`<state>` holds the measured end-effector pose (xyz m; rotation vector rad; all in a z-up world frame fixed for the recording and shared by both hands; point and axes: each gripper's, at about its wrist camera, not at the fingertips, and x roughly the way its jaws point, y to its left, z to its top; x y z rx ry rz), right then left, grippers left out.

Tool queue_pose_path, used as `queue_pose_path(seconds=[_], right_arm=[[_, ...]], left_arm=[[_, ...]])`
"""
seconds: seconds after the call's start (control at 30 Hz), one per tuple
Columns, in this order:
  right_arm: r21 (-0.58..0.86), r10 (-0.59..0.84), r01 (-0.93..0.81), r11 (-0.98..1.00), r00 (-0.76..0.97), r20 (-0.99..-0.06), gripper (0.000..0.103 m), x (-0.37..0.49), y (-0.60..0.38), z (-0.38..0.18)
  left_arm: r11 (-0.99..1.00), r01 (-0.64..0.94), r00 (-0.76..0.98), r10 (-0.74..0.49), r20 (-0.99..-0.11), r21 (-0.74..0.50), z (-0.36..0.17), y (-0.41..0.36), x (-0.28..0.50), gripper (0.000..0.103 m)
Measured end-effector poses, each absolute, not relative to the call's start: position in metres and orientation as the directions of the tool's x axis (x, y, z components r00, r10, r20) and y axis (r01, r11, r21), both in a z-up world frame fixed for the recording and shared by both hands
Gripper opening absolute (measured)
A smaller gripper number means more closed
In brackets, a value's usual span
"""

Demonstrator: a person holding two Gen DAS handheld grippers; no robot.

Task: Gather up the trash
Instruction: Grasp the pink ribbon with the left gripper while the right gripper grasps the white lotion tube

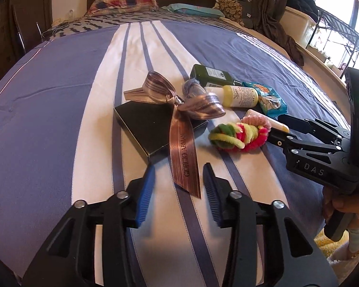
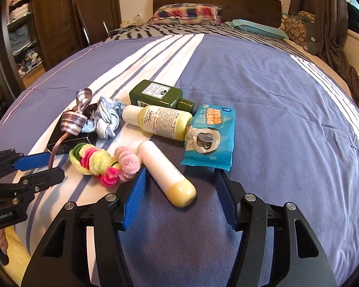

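A cluster of small items lies on the striped bed cover [image 2: 263,91]. The left tool [image 1: 178,181] hovers low with its jaws spread apart and nothing between them; the tail of the brown ribbon [image 1: 185,157] runs down into the gap between its blue pads, and the black box [image 1: 147,124] the ribbon is tied to sits just beyond the tips. The right tool [image 2: 179,181] is likewise released, its jaws wide on either side of the cream tube [image 2: 166,172], whose yellowish end points toward the camera. Just left of that tube lies the pipe-cleaner bundle [image 2: 103,161]. Farther off are the yellow lotion bottle [image 2: 160,120], the green bottle [image 2: 159,95] and the blue wipes pack [image 2: 210,138].
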<state>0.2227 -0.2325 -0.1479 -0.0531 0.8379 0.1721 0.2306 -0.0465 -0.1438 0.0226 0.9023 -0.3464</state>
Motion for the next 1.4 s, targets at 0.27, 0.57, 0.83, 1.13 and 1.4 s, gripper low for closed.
queue_pose_path(seconds=[0.27,0.57,0.83,1.13,1.4], right_arm=[[0.053,0.149,-0.164,0.985,0.66,-0.736,0.024,0.21,-0.235,-0.145],[0.059,0.128,-0.125,0.99,0.671,-0.731,0.023,0.162,-0.243,-0.14],[0.074,0.132,-0.114,0.991,0.699,-0.703,0.023,0.113,-0.242,-0.123],[0.085,0.157,-0.134,0.987,0.749,-0.644,0.023,0.047,-0.229,-0.094],[0.109,0.186,-0.151,0.982,0.752,-0.632,0.023,-0.003,-0.216,-0.095]], left_arm=[[0.939,0.314,0.573,-0.306,-0.76,-0.141,-0.144,-0.038,0.225,0.002],[0.937,0.322,0.595,-0.313,-0.74,-0.138,-0.13,-0.028,0.186,0.001],[0.93,0.345,0.629,-0.33,-0.704,-0.128,-0.106,-0.028,0.133,0.0],[0.929,0.351,0.673,-0.337,-0.658,-0.116,-0.084,-0.023,0.065,0.0],[0.919,0.372,0.671,-0.363,-0.646,-0.129,-0.085,-0.019,0.019,0.0]])
